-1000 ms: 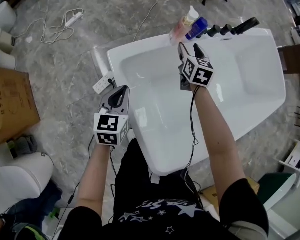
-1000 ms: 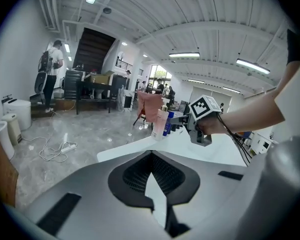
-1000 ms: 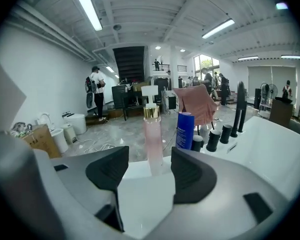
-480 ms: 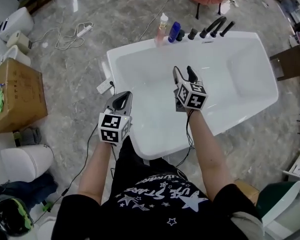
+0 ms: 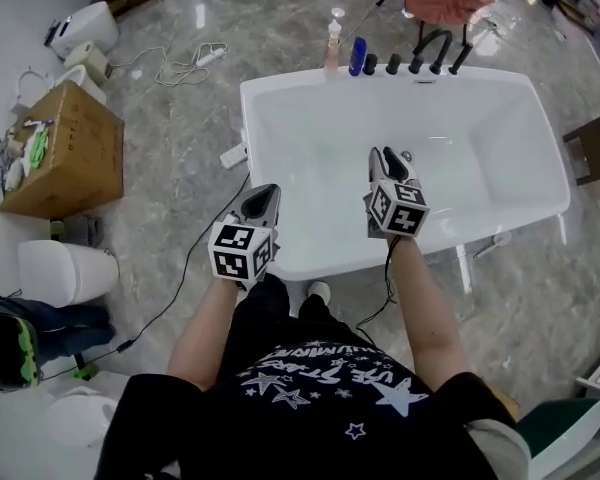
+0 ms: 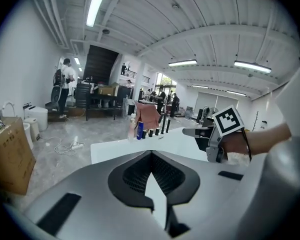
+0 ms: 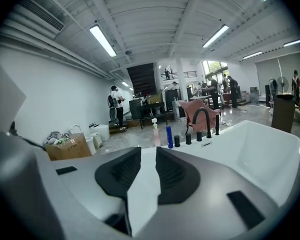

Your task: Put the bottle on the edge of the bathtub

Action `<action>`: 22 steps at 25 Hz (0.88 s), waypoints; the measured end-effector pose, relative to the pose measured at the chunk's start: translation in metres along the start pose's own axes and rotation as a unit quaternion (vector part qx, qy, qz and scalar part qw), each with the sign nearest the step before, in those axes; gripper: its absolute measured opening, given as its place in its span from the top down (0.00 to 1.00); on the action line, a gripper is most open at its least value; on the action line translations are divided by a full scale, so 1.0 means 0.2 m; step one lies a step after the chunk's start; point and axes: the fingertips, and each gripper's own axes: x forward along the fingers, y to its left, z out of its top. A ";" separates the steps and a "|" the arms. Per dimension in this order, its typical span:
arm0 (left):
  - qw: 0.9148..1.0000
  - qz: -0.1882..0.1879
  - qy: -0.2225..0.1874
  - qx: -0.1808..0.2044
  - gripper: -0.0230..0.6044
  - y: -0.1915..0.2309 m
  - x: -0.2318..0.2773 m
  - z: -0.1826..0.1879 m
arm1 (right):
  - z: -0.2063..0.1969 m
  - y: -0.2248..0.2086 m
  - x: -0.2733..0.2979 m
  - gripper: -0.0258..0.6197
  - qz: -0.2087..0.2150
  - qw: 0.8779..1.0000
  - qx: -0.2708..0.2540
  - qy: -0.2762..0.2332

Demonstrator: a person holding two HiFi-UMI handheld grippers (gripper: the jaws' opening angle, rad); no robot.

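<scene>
A pink pump bottle (image 5: 332,46) and a blue bottle (image 5: 357,56) stand upright side by side on the far rim of the white bathtub (image 5: 250,138). The right gripper view shows the same pink bottle (image 7: 154,134) and blue bottle (image 7: 169,136) far ahead. My right gripper (image 5: 390,154) hovers over the tub's near half, well short of the bottles. Its jaws are closing, a narrow gap still shows, and nothing is between them. My left gripper (image 5: 264,190) hangs at the tub's near left corner, shut and empty.
Black faucet fittings (image 5: 430,53) line the far rim right of the bottles. A power strip (image 5: 233,155) and cables lie on the marble floor left of the tub. A cardboard box (image 5: 65,148) and a white toilet (image 5: 65,271) stand further left.
Both grippers have drawn back from the far rim toward the person. The right gripper has left the bottles behind and its jaws have narrowed.
</scene>
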 end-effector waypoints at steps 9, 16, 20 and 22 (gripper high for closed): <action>1.000 -0.009 -0.007 -0.018 0.94 -0.17 -0.20 -0.11 | -0.08 0.10 -0.32 0.94 -0.010 0.999 -0.013 -0.042; 0.999 0.003 -0.015 -0.030 0.94 -0.10 -0.54 -0.22 | -0.16 0.37 -0.53 0.94 0.001 0.999 -0.045 -0.029; 0.999 0.011 -0.026 -0.029 0.94 -0.03 -0.74 -0.27 | -0.20 0.55 -0.67 0.94 0.014 0.998 -0.046 -0.034; 0.999 0.011 -0.028 -0.026 0.94 -0.02 -0.83 -0.30 | -0.23 0.63 -0.76 0.94 0.016 0.998 -0.047 -0.036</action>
